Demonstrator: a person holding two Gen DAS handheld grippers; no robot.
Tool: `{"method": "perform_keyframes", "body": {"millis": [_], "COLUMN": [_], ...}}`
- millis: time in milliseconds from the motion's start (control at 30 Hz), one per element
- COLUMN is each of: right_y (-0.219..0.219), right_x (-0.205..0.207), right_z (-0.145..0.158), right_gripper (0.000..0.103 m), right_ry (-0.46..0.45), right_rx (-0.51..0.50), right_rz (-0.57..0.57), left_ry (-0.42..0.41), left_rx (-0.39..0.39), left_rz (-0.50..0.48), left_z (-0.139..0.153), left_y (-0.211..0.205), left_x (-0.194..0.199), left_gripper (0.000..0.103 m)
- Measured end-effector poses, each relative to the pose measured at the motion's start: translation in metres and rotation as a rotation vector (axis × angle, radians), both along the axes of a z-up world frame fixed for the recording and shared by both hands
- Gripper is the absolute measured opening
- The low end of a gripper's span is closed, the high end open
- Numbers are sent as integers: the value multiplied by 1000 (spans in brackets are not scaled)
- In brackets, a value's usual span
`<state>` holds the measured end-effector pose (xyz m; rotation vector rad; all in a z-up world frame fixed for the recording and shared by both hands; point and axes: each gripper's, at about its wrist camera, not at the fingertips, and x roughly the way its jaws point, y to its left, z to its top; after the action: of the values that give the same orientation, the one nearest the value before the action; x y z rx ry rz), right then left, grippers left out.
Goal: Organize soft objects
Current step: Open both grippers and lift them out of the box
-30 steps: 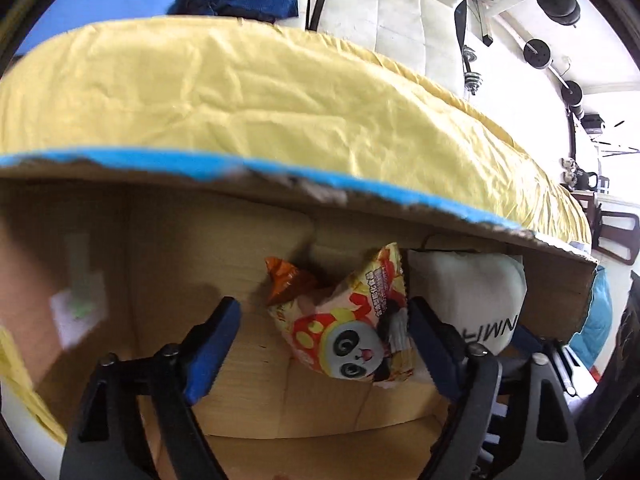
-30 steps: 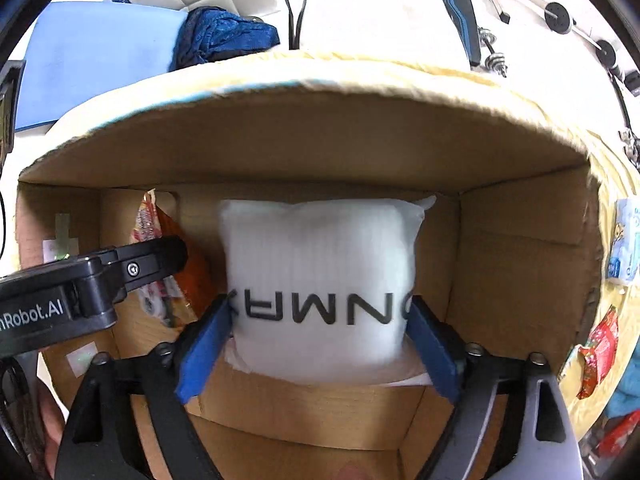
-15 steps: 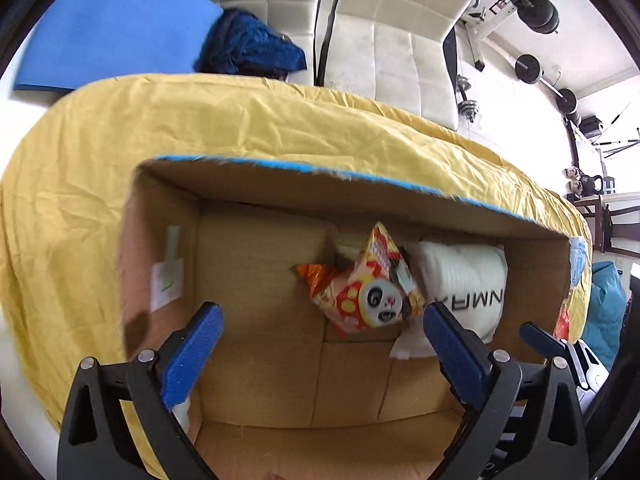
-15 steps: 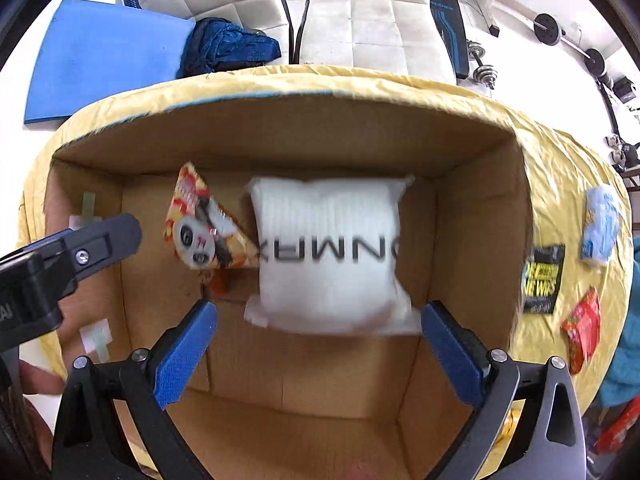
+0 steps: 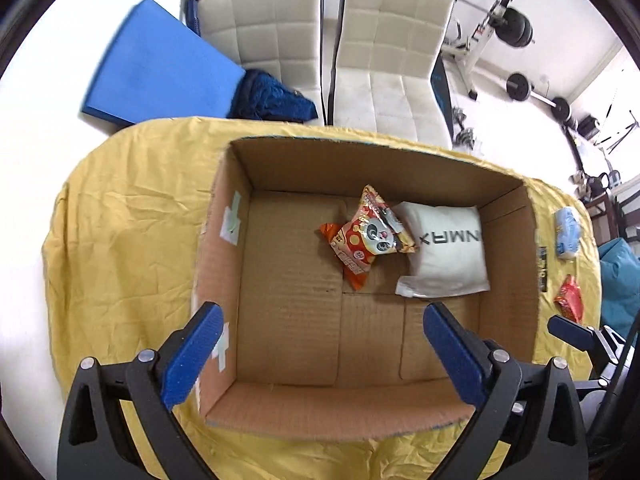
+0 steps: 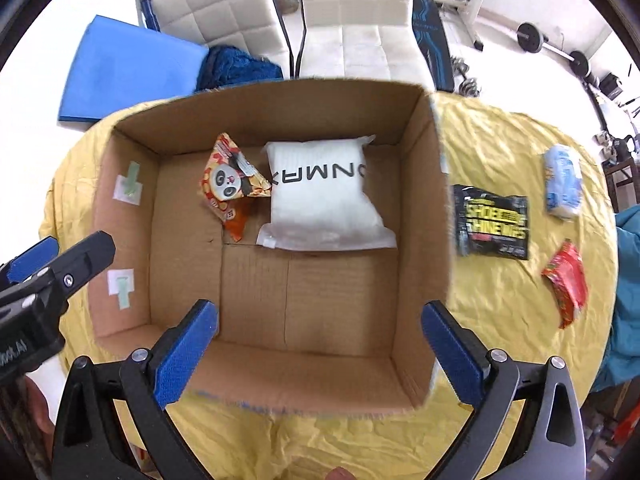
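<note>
An open cardboard box stands on a yellow-covered table. Inside at the back lie a white pillow pack and a panda snack bag side by side. My left gripper is open and empty above the box's near side. My right gripper is open and empty above the box's near wall. On the cloth right of the box lie a black-and-yellow packet, a red packet and a light blue pack.
The left gripper's body shows at the left of the right wrist view. Two white chairs, a blue mat and dark blue cloth sit behind the table. Gym weights stand at the far right.
Both grippers have pulled up and back out of the box. The right gripper opened wide and left the white pillow pack lying in the box beside the panda bag.
</note>
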<state>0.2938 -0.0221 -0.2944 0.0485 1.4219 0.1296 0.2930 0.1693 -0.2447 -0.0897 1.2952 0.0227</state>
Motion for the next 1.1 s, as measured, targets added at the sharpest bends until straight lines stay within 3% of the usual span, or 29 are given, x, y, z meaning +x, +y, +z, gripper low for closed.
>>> {"method": "perform_keyframes", "body": {"millis": [233,567,933,1100], "right_y": [-11,-14,-33,-91], "right_x": [-40,-85,-101,-94], "right_z": [58,114,127,123], "right_gripper": [103,103,103,103], "right_ry": [-81,-147,-140,-135], "right_rx": [12,76,155,178], "right_rz": [-2,0,-8,-63], "left_ry": [-60,-96,-123,-125], "left_rx": [5,-11,-4,-18], "left_rz": [9,27,49,20], "left_z": [41,73,94,97], "left_y": [2,2,-20,-54], "left_x": [-41,-89,-109,-97], "left_gripper": [103,103,103,103]}}
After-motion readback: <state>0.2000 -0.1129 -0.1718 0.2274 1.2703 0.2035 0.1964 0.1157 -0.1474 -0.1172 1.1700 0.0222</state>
